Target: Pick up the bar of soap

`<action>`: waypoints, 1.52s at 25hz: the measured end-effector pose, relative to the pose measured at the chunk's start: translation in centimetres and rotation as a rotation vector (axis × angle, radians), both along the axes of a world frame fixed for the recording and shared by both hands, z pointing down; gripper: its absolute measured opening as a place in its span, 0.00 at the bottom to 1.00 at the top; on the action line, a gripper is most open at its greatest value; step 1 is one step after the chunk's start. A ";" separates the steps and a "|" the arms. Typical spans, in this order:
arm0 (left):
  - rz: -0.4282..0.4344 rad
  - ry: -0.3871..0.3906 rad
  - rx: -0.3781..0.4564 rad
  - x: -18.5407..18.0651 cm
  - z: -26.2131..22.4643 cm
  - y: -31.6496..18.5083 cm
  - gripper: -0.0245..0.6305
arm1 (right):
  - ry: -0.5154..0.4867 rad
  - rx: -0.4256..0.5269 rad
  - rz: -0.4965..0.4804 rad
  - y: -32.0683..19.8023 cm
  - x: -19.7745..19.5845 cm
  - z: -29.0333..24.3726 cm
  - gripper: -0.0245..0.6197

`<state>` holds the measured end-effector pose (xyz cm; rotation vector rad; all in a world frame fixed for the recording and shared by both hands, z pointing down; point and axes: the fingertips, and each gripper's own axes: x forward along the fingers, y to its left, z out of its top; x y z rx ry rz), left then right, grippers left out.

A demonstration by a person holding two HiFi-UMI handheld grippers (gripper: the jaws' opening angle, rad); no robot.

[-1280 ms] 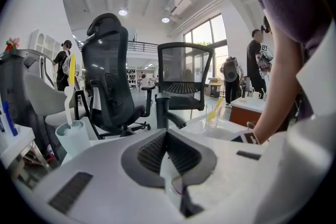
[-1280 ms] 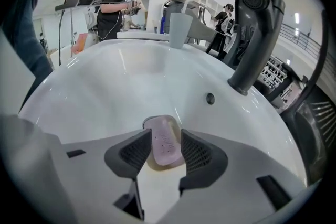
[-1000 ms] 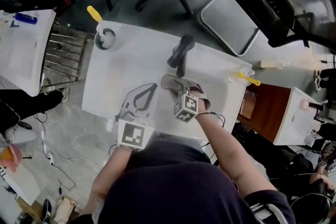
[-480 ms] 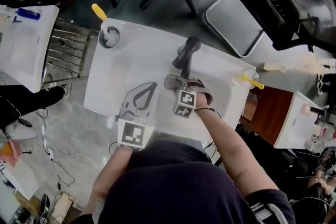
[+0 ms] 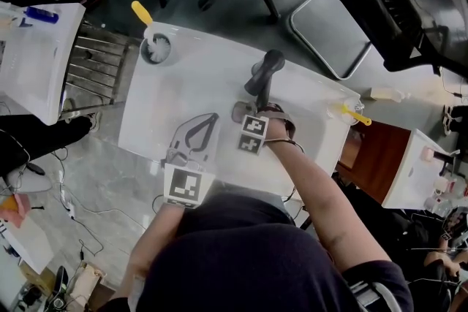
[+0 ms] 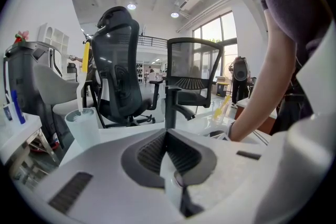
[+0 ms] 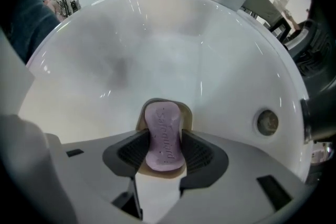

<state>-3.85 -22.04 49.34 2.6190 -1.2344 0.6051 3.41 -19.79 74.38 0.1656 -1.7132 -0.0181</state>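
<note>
While the white cup with a yellow-handled brush point(image 5: 156, 49) at the far left corner of the white sink unit point(image 5: 183, 88) sits as it did a second ago, and the left gripper point(image 5: 210, 120) hangs over the near part just as before, jaws pressed together on nothing in its own view, all the change is further right. Over the last second the right gripper point(image 7: 165, 140) has pushed forward from the near rim toward the black faucet point(image 5: 263, 75) and tipped down into the white basin point(image 7: 157, 34), so the beige soap dish point(image 5: 235, 112), plainly seen earlier, is now mostly covered in the head view. In the right gripper view the purple oval bar of soap point(image 7: 161, 123) lies in that dish lengthwise between the jaws, which have narrowed onto its two long sides, pads against it. The bar looks still seated in the dish, not lifted. By my judgement the reach is finished and the grasp made; what remains is a firm squeeze and a straight lift, the risks being the slick bar sliding out or the light dish coming up with it
</note>
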 end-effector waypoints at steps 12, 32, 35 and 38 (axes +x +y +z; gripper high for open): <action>0.002 0.007 -0.004 -0.3 -0.3 0.3 0.04 | -0.021 0.114 0.005 -0.3 -0.5 -1.2 0.34; 0.132 0.037 0.099 1.5 -2.5 2.5 0.04 | -0.217 0.335 0.214 2.1 -0.4 -12.1 0.33; 0.153 0.049 0.111 2.0 -3.0 2.8 0.04 | -0.244 0.391 0.256 2.2 -0.1 -14.9 0.33; 0.170 0.064 0.125 2.3 -3.7 3.0 0.04 | -0.258 0.441 0.302 2.7 0.6 -16.6 0.33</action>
